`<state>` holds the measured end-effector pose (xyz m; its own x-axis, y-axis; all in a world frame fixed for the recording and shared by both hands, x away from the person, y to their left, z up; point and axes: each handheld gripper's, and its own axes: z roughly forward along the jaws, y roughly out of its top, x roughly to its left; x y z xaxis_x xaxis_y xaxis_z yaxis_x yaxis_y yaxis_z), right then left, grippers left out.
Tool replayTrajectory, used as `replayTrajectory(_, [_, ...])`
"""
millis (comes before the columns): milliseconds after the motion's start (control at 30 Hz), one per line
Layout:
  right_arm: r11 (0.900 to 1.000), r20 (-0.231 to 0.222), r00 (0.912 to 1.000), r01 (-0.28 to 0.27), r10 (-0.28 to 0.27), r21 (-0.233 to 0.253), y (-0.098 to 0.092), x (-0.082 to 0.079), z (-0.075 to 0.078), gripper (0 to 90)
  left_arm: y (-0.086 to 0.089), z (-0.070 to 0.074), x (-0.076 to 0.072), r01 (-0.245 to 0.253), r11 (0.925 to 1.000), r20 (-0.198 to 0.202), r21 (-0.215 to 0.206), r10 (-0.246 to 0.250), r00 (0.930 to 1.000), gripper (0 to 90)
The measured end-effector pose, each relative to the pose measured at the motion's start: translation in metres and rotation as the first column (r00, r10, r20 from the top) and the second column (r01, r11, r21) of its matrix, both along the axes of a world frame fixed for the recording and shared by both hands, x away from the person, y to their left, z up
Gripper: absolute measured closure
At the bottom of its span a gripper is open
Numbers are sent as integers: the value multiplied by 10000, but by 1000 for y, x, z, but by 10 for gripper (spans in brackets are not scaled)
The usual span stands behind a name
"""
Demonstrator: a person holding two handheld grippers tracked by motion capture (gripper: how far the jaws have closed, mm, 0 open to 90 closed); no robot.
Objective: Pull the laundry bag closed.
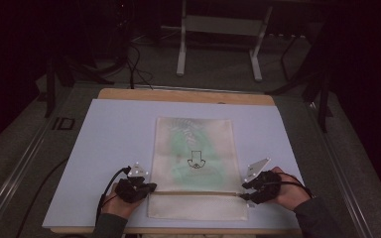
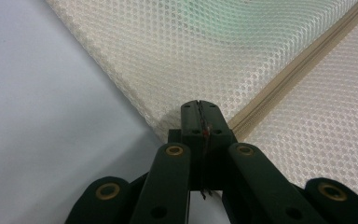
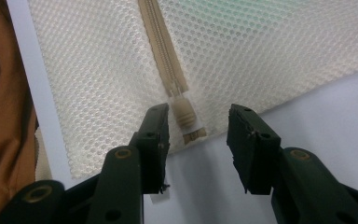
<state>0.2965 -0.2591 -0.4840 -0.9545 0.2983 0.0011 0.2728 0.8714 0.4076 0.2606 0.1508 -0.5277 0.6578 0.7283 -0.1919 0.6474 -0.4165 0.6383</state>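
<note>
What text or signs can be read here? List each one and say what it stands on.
"ID": marking on the dark surface left of the white board.
Black line drawing, no letters legible: printed on the mesh bag.
Fine line of print under that drawing: too small and blurred to read.
Pale green pattern on the bag's upper part: blurred, no words readable.
Zipper pull: no marking readable.

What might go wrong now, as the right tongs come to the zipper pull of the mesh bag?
1. The right tongs stand open around the small zipper pull; they may close on mesh instead or slip off it.
2. The left tongs pinch only the edge of the mesh bag, by the zipper's end; a pull may tear it free or drag the bag across the white mat.
</note>
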Motion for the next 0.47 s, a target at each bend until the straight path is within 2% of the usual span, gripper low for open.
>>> replayTrajectory(167, [9997,49,9998,178,-179,157,-5,0,2,580,1,-1,1,-22,9999,-50,-139,21,10000,893])
replayTrajectory(267, [9987,225,9989,409,-416,313,-9,0,4,578,0,0,1,-21,10000,21,-51,21,10000,892])
replayTrajectory(467, [9943,280,9960,828,-849,671,-18,-1,1,561,0,-1,1,-64,10000,70,-2,64,10000,891])
